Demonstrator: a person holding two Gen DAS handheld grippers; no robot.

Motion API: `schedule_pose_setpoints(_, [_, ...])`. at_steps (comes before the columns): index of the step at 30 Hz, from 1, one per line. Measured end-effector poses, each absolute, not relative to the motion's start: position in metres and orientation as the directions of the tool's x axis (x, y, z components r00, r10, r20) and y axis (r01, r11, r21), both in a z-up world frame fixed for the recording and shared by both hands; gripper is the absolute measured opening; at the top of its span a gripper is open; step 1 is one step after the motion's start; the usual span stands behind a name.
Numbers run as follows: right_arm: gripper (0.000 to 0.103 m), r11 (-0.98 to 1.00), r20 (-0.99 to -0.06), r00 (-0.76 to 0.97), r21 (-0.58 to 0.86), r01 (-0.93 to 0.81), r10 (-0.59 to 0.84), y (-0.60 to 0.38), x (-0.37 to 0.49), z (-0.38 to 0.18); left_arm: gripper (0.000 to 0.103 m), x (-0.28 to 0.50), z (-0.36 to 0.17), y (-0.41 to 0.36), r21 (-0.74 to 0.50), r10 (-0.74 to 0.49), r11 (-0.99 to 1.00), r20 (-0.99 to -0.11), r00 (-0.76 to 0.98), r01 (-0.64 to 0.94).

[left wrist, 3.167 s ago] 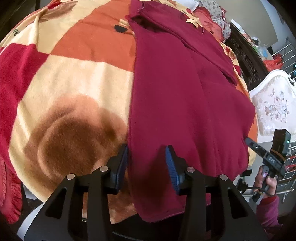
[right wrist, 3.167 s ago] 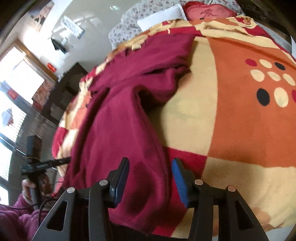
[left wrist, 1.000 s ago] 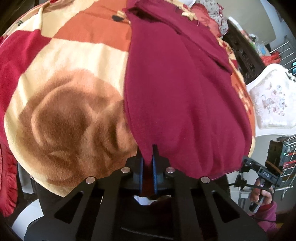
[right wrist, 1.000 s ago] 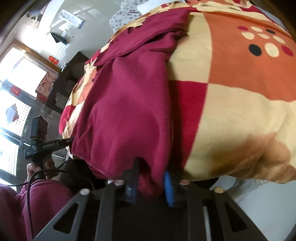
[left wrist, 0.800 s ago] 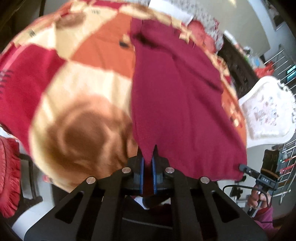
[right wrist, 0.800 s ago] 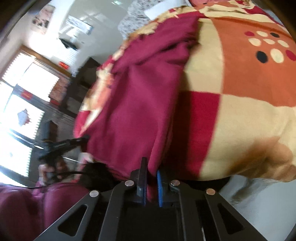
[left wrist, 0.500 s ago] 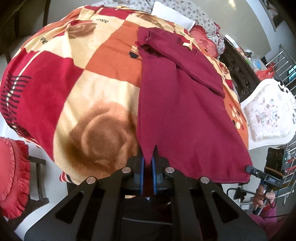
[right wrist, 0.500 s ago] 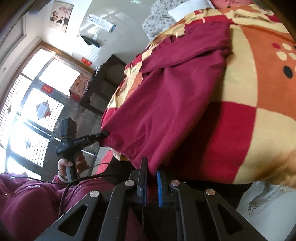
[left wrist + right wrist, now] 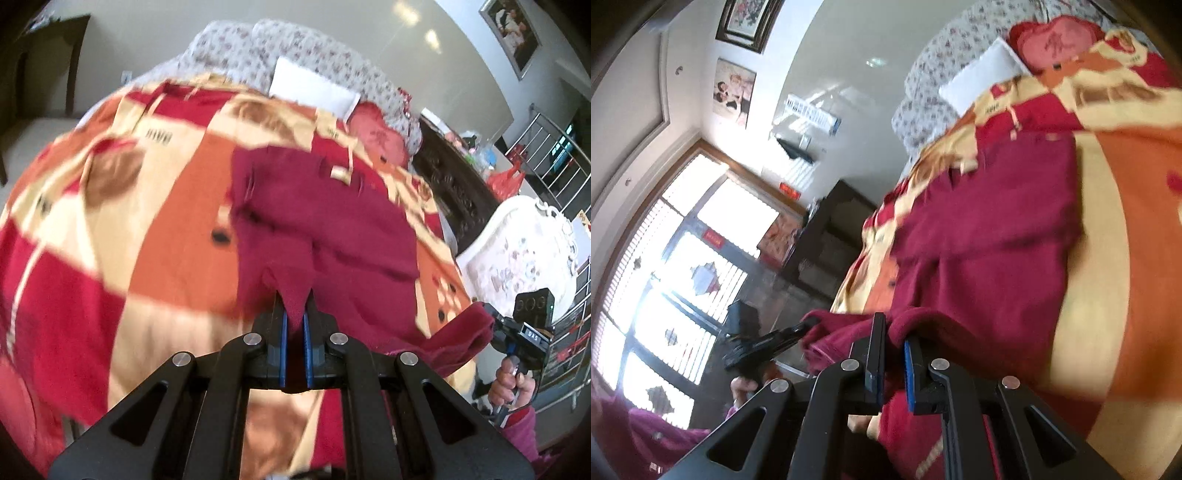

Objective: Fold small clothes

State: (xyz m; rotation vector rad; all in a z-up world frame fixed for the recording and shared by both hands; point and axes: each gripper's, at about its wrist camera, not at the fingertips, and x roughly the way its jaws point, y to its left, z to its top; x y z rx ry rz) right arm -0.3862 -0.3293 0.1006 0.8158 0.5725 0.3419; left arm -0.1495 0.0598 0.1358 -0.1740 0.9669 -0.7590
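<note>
Spread over a bed, a patterned blanket (image 9: pixel 177 206) carries the maroon garment (image 9: pixel 332 221); its near hem is pinched in the closed left gripper (image 9: pixel 294 325) and the closed right gripper (image 9: pixel 894 345) and held raised toward the far end; the fold is judged half made; motion blur hides how the edges line up.

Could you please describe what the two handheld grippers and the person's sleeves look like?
Each gripper, left gripper and right gripper, has black angular linkage arms with silver rivets and blue pads lining the jaws. A black cable trails from one handle. The sleeve is magenta.
</note>
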Motion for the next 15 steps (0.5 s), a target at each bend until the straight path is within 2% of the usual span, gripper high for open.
schedule_pose_setpoints(5, [0.007, 0.651, -0.338, 0.827, 0.757, -0.044, 0.449, -0.360, -0.341, 0.110, 0.006, -0.102, 0.147, 0.020, -0.419, -0.651, 0.732, -0.662, 0.371, 0.537])
schedule_pose_setpoints(15, [0.007, 0.654, -0.412, 0.860, 0.746, 0.127, 0.303, -0.431, -0.266, 0.101, 0.006, -0.007, 0.134, -0.068, -0.378, -0.609, 0.763, -0.691, 0.389, 0.524])
